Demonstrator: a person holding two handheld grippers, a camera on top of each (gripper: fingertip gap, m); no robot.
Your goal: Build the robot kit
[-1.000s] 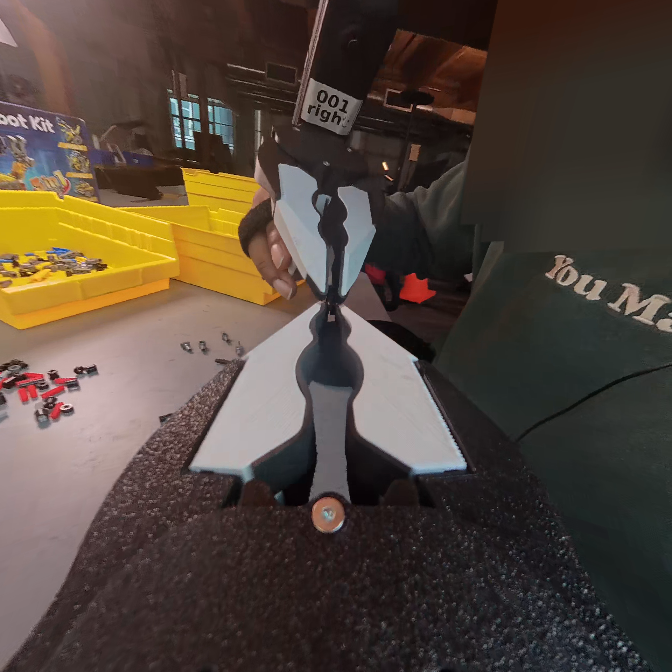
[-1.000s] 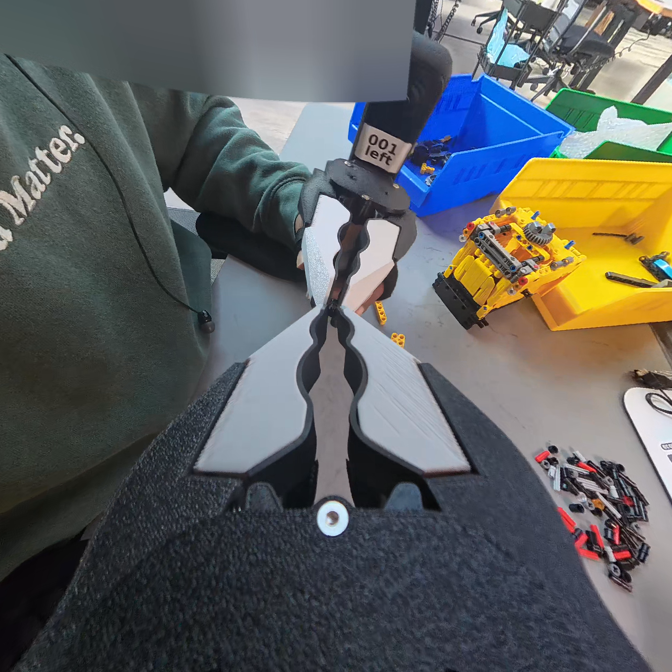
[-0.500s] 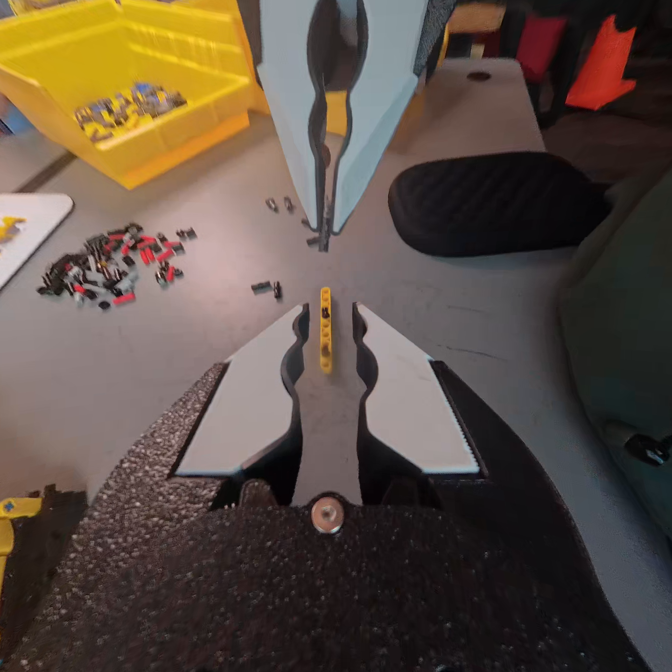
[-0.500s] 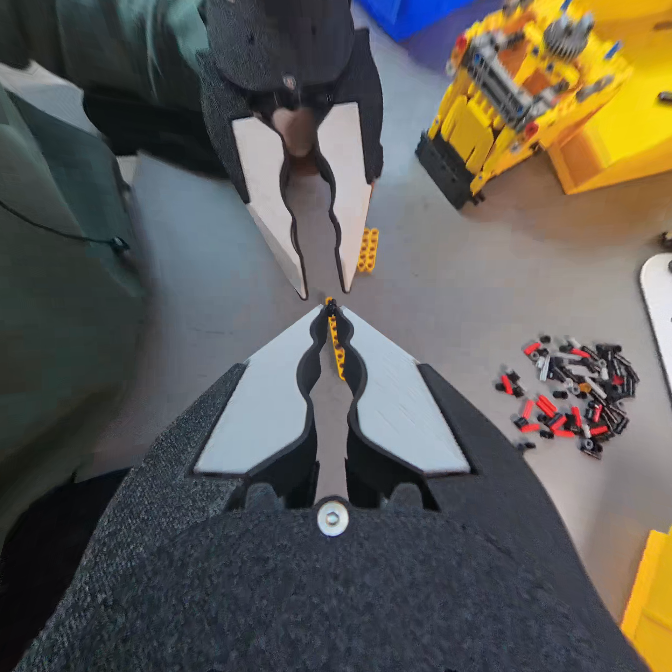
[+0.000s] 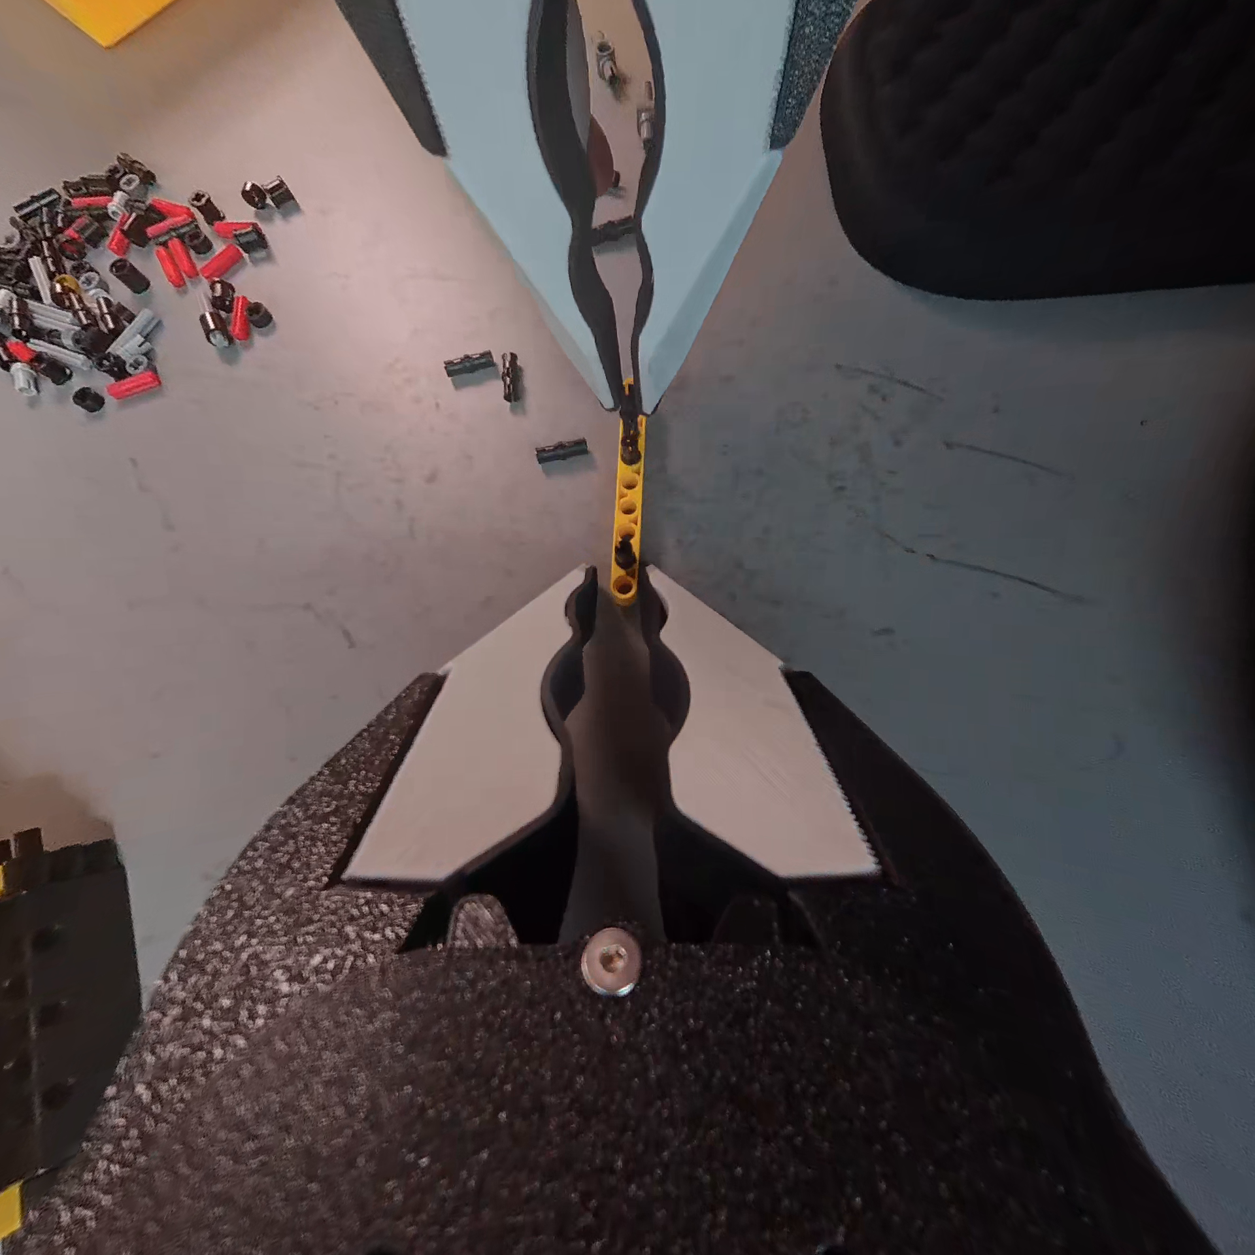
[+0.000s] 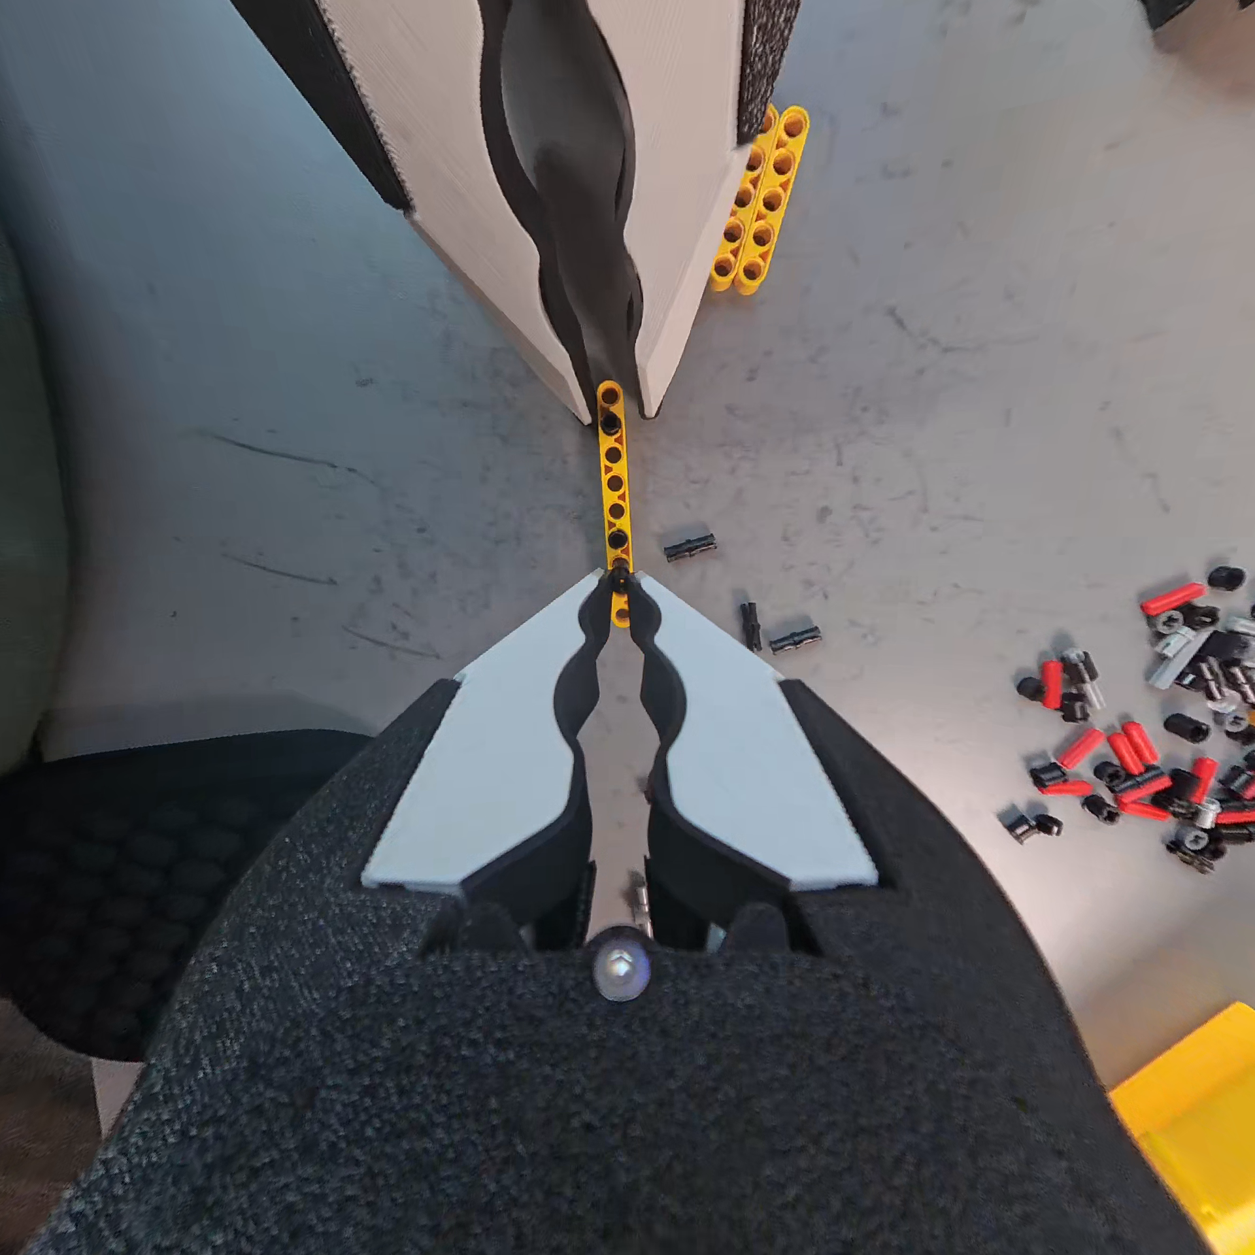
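black studded plastic block (image 5: 54, 985), cut off by the frame, at the lower left edge of the left wrist view. heap of small red, black and grey plastic connector pins (image 5: 102, 285), upper left on the scuffed grey tabletop (image 5: 883, 543). three loose black connector pins (image 5: 468, 363), lying singly between the heap and the centre, the nearest just beside the beam.

long thin yellow plastic beam with a row of round holes (image 5: 628, 502), centre, running straight between the two tools; cannot tell whether it rests on the tabletop or is lifted.

left gripper (image 5: 616, 577), white fingers in a black foam shell: jaws a little apart, straddling the near end of the yellow beam, with a slim gap visible on each side.

right gripper (image 5: 628, 406), same make, facing the left gripper tip to tip: jaws pinched together at the far end of the yellow beam on a short black plastic pin (image 6: 619, 577) that sits at one of the end holes. cannot tell how deep the black pin is seated. two more dark pins show in other holes of the beam.

black quilted pad (image 5: 1052, 136), upper right, at the table's edge.

right wrist view, further items: pair of shorter yellow holed beams (image 6: 760, 204), side by side and touching, partly behind the left gripper's finger, upper right of centre; yellow plastic bin corner (image 6: 1195, 1120), lower right.
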